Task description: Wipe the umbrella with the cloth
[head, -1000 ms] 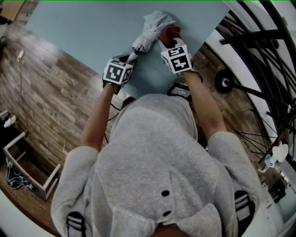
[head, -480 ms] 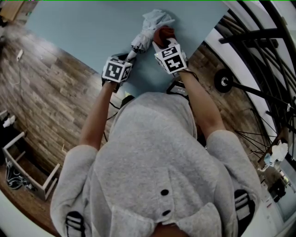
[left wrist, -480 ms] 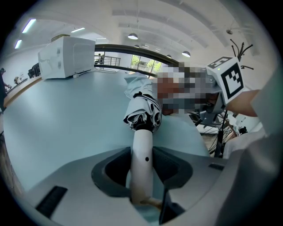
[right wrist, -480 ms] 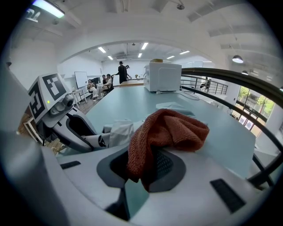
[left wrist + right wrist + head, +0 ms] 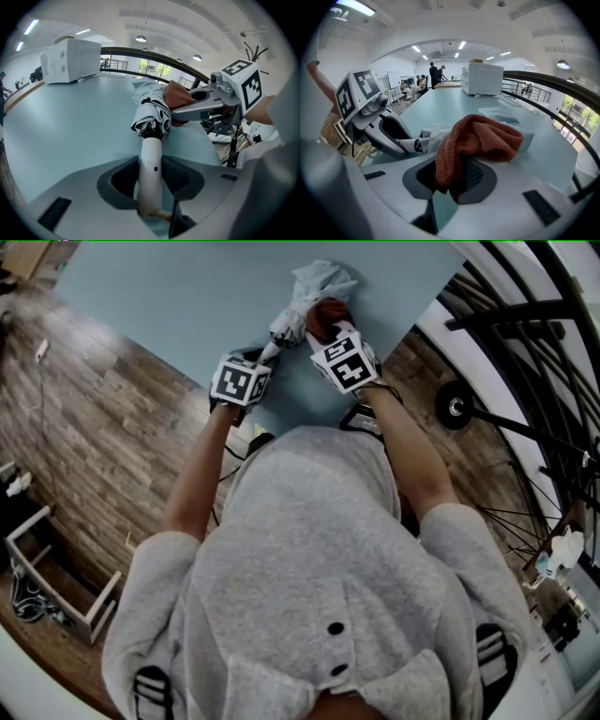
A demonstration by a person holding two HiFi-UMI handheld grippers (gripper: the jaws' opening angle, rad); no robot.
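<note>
**A:** Head view first: any containers?

**B:** One open wooden box [image 5: 26, 554] stands on the plank floor [image 5: 103, 427] at far left. I cannot tell whether the dark tangle [image 5: 28, 604] by it lies inside. One white boxy appliance [image 5: 70, 60] sits on the pale blue table [image 5: 169, 296], and its inside is hidden.

**A:** Counts?

**B:** One folded, pale-patterned umbrella [image 5: 298, 307], one rust-red terry cloth [image 5: 325, 313] and two hand-held grippers.

**A:** How does the umbrella lie?

**B:** It is over the table in front of the person [image 5: 309, 587]. Its long axis runs away from them, with the white handle [image 5: 151, 159] nearest and the canopy [image 5: 152, 110] end pointing away, down on the tabletop.

**A:** And the grippers?

**B:** The left gripper [image 5: 151, 180] is clamped on the handle, its jaws pressing both sides. The right gripper [image 5: 452, 177] is closed on the cloth, which bunches out of the jaws against the canopy, near where it meets the handle.
</note>
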